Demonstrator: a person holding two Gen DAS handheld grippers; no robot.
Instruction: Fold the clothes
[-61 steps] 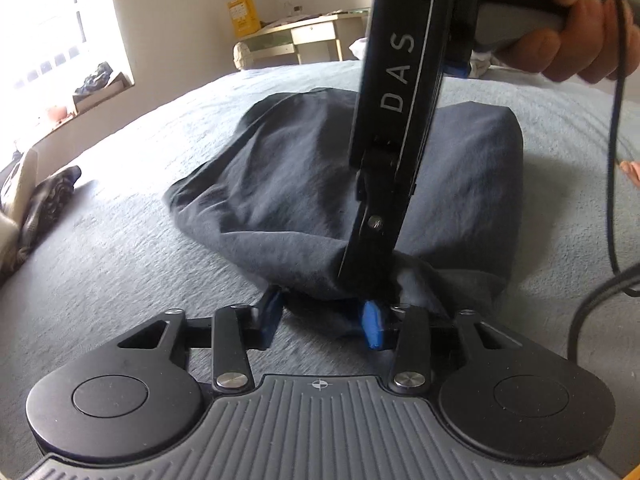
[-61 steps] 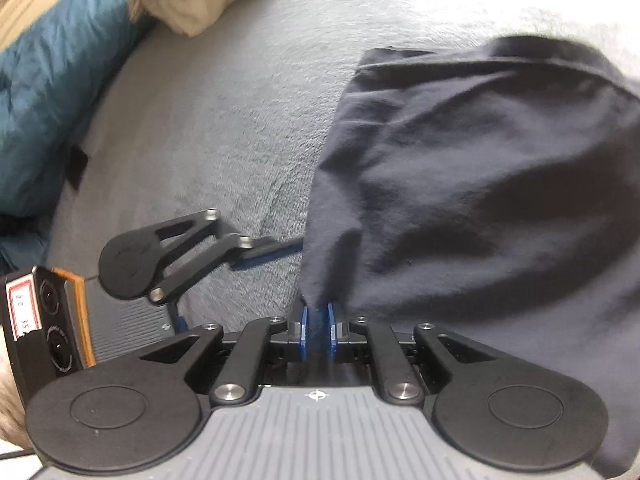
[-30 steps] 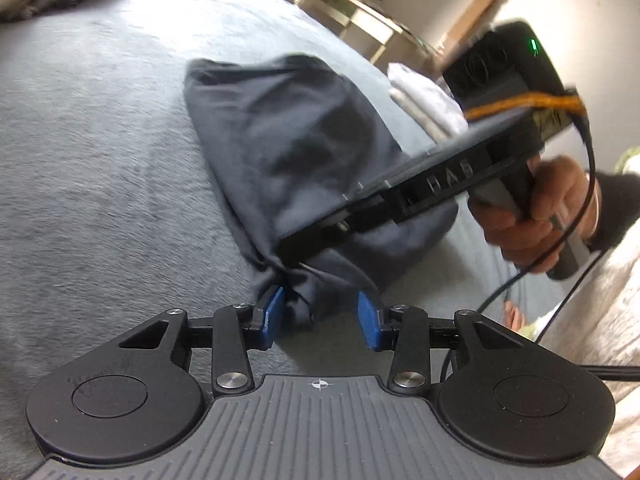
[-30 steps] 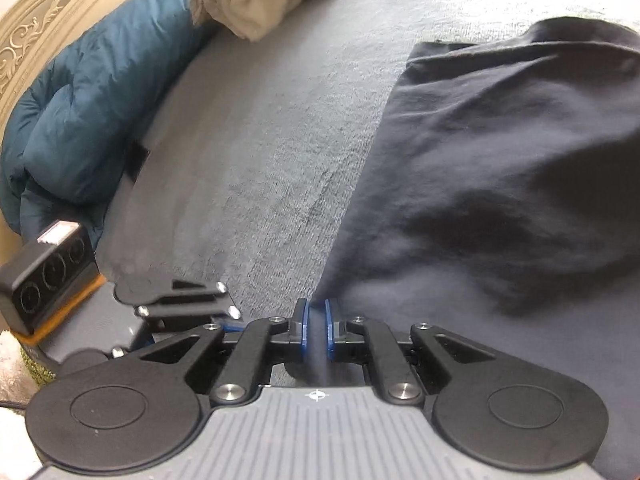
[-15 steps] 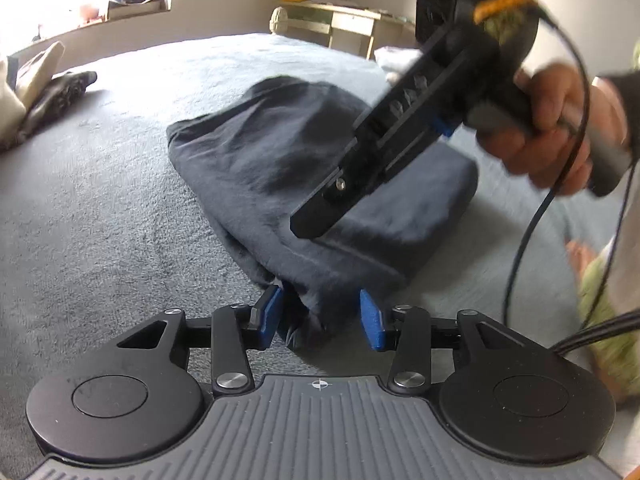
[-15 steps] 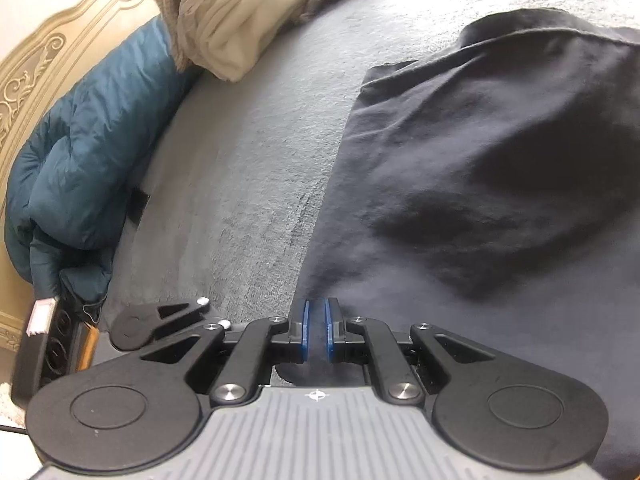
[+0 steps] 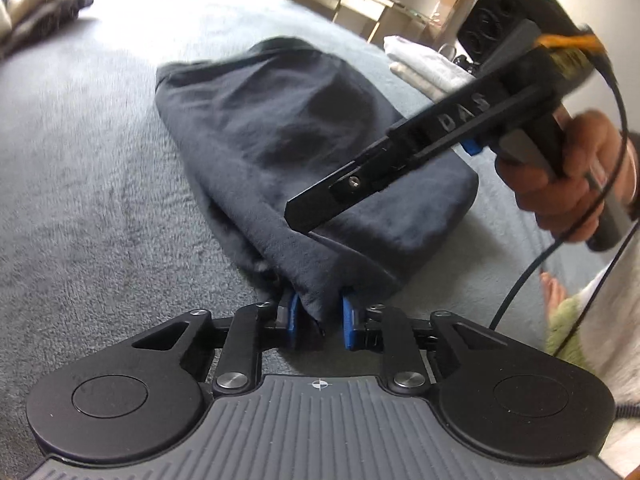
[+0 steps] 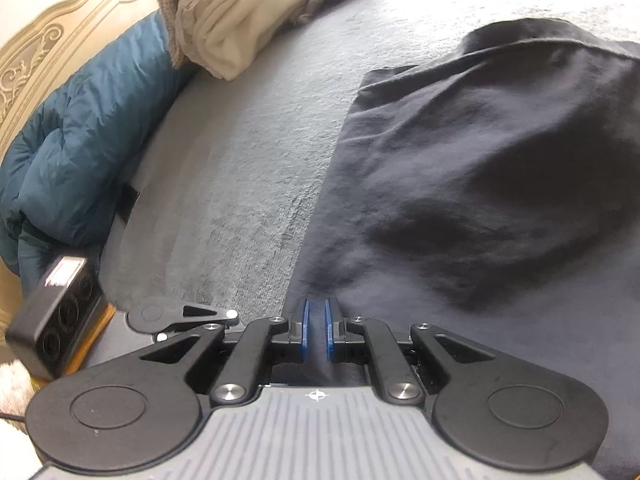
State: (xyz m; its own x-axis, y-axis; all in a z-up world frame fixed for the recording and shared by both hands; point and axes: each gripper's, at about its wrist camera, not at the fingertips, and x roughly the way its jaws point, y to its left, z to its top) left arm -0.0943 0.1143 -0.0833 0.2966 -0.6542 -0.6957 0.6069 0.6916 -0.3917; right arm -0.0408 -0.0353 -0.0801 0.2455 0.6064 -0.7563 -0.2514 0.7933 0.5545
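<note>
A dark navy garment [image 7: 304, 148] lies folded on the grey bed cover [image 7: 88, 184]. Its near corner is bunched between the blue pads of my left gripper [image 7: 319, 322]; the jaws are closing and the pads press the cloth. In the left wrist view my right gripper [image 7: 298, 216] reaches in from the right, held by a hand [image 7: 560, 184], its tip down on the garment's near edge. The right wrist view shows my right gripper [image 8: 316, 336] shut on the garment's [image 8: 480, 184] left hem, dark fabric between its pads.
A teal duvet [image 8: 80, 140] and a heap of cream clothes [image 8: 232, 20] lie along the carved headboard [image 8: 32, 60]. White folded linen [image 7: 424, 64] and a wooden desk [image 7: 360, 4] sit beyond the garment. A black cable [image 7: 540, 264] hangs at the right.
My left gripper's pads have drawn in from a wide gap onto the garment's corner. The left view swung across the bed. The right gripper stays shut on the hem.
</note>
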